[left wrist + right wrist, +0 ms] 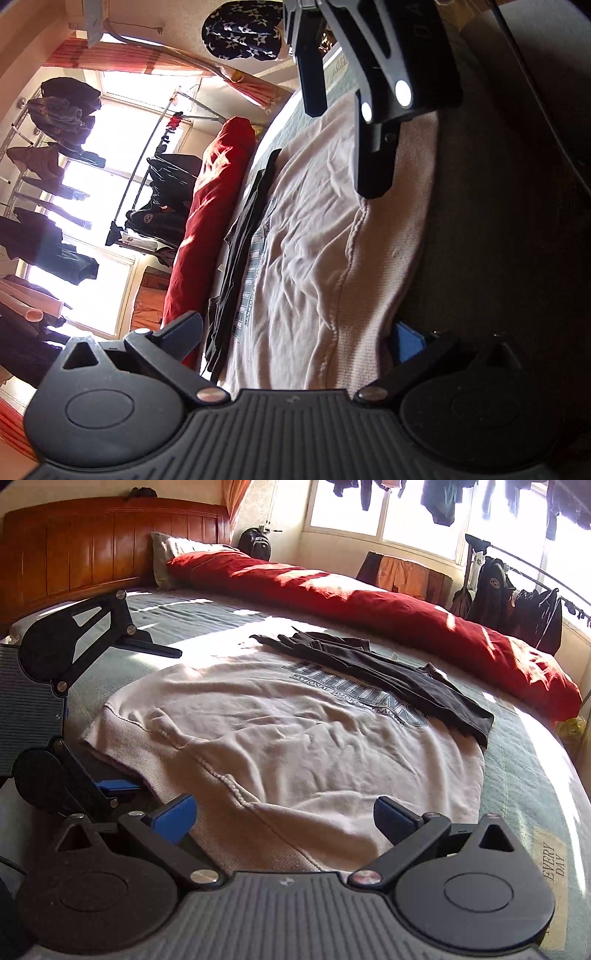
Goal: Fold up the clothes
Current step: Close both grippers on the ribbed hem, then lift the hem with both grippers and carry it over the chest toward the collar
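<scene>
Left wrist view: the left gripper (295, 336) gapes wide around the hem of the cream sweatshirt (314, 240), which fills mid-frame. Right wrist view: the right gripper (284, 819), also spread, straddles the hem bottom centre; pinch both corners evenly before lifting.

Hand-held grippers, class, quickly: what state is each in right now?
Left hand-held gripper: open, astride the sweatshirt edge, not closed on it.
Right hand-held gripper: open, holding nothing, over the sweatshirt hem.

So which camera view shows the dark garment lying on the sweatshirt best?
The right wrist view: the dark garment lies in full across the far part of the sweatshirt. The left wrist view shows it only as a narrow strip, seen edge-on.
</scene>
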`<state>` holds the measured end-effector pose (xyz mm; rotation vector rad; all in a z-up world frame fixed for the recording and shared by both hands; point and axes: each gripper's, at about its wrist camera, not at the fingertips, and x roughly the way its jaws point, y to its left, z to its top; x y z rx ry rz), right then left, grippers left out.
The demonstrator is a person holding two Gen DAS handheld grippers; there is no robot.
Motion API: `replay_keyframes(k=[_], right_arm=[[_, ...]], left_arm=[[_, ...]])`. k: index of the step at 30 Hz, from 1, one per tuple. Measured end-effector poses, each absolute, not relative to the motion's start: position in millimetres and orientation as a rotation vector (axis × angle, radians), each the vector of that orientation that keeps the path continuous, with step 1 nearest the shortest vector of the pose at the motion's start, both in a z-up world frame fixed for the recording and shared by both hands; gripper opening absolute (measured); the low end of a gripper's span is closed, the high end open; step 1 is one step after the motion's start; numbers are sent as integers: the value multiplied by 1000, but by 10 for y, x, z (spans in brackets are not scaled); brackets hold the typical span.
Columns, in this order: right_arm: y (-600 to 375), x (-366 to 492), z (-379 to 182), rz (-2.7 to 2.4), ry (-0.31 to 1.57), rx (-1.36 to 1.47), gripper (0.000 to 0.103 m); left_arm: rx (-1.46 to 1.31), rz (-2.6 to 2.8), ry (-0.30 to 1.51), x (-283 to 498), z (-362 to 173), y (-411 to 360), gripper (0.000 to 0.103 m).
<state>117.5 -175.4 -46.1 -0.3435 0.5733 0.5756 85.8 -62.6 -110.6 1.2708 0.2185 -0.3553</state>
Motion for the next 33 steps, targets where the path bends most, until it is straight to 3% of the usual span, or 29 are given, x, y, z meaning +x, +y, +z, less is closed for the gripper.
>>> replay_keyframes(k=[9,19,33], right_arm=[[-1245,1100,-722,648,498,-590,103],[-908,947,-903,483,281,-856,103],[-1342,987,-1100,290,300,-947,103]], left_arm=[[1179,-316,230,972,-933,-509,103],[1100,-368,290,1016,-1007,-522,102],[1083,-238,329,1050,-1021,-188,102]])
